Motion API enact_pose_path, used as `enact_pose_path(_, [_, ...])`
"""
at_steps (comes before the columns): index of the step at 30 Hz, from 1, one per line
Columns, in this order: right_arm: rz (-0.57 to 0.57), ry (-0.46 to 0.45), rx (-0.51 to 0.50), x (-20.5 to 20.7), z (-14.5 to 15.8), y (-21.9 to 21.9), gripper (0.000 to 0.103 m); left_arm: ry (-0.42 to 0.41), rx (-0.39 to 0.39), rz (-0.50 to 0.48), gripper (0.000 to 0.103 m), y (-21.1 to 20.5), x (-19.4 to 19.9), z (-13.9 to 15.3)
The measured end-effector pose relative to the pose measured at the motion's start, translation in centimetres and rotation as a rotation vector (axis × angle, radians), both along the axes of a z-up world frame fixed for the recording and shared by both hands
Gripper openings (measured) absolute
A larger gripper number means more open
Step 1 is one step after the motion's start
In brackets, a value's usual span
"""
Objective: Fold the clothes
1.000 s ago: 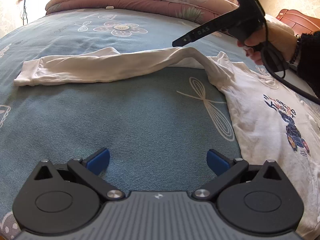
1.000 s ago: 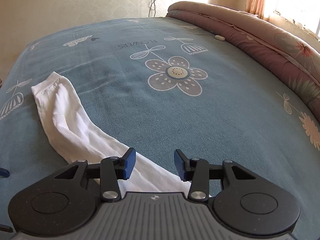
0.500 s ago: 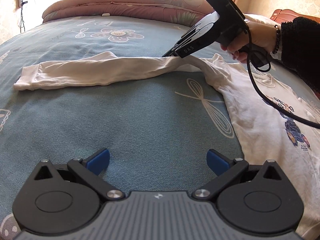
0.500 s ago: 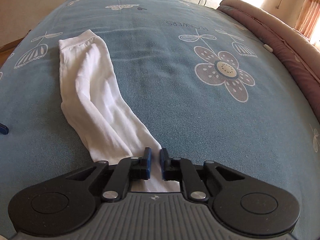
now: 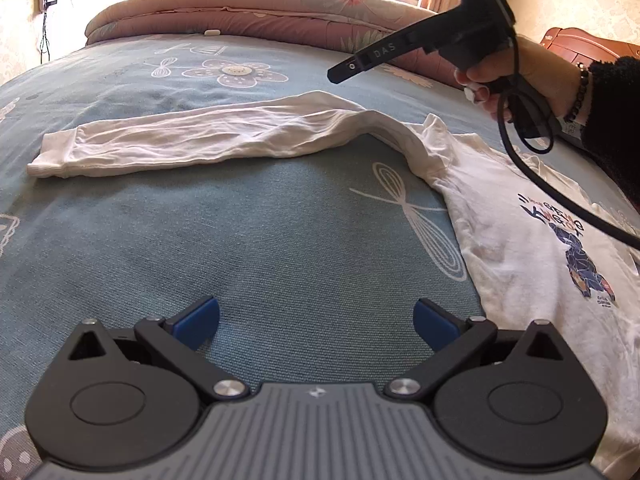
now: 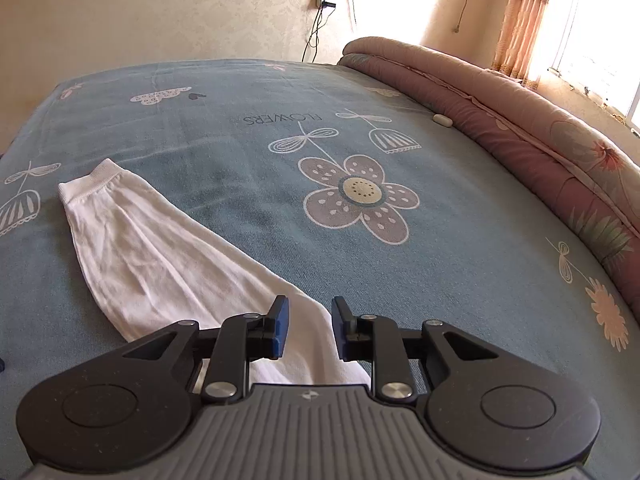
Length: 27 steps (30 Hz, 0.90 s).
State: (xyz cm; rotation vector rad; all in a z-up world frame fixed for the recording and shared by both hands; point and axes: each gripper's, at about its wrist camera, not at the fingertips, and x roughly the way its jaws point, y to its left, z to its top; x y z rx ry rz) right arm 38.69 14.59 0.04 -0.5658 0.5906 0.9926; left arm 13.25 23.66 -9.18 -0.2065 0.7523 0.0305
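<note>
White shirt flat on bed, left tongs wide apart, right tongs just reopened, empty

The shirt lies flat on the bed sheet, its body at the right of the left wrist view, and its sleeve stretches away from it to the left across the sheet. Behind the shirt, along the far edge of the bed, lies the rolled quilt. The right gripper hangs above the shirt's shoulder, clear of the cloth. The left gripper sits in front of the shirt, over bare sheet.
</note>
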Motion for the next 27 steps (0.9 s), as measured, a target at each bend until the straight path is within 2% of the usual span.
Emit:
enact_pose_path(3, [-0.036, 0.027, 0.007, -0.5, 0.3, -2.6, 0.028, -0.008, -0.004, -0.005, 0.102, 0.1, -0.1, 0.0])
enact_pose_path(6, [-0.055, 0.104, 0.023, -1.3, -0.2, -5.0, 0.028, -0.013, -0.009, -0.002, 0.102, 0.2, -0.1, 0.0])
enact_pose_path(12, [-0.079, 0.146, 0.029, -5.6, -1.2, -8.3, 0.028, -0.016, -0.031, -0.008, 0.102, 0.6, -0.2, 0.0])
enact_pose_path(14, [-0.089, 0.17, 0.032, -7.1, -1.5, -9.5, 0.029, -0.024, -0.074, -0.01, 0.102, 1.3, -0.3, 0.1])
enact_pose_path(18, [-0.126, 0.179, 0.015, -10.4, -2.0, -12.8, 0.037, -0.027, -0.224, -0.001, 0.102, 3.8, -0.2, 0.3])
enact_pose_path(23, [-0.23, 0.207, -0.006, -13.6, -2.8, -17.6, 0.048, -0.044, -0.292, 0.132, 0.102, 7.5, 0.6, 0.9])
enact_pose_path(25, [-0.279, 0.249, 0.009, -14.6, -3.2, -19.6, 0.049, -0.079, -0.393, 0.212, 0.102, 10.3, 1.0, 0.4])
enact_pose_path(27, [-0.331, 0.279, 0.025, -15.8, -3.7, -21.4, 0.055, -0.123, -0.541, 0.3, 0.102, 13.4, 1.5, -0.4])
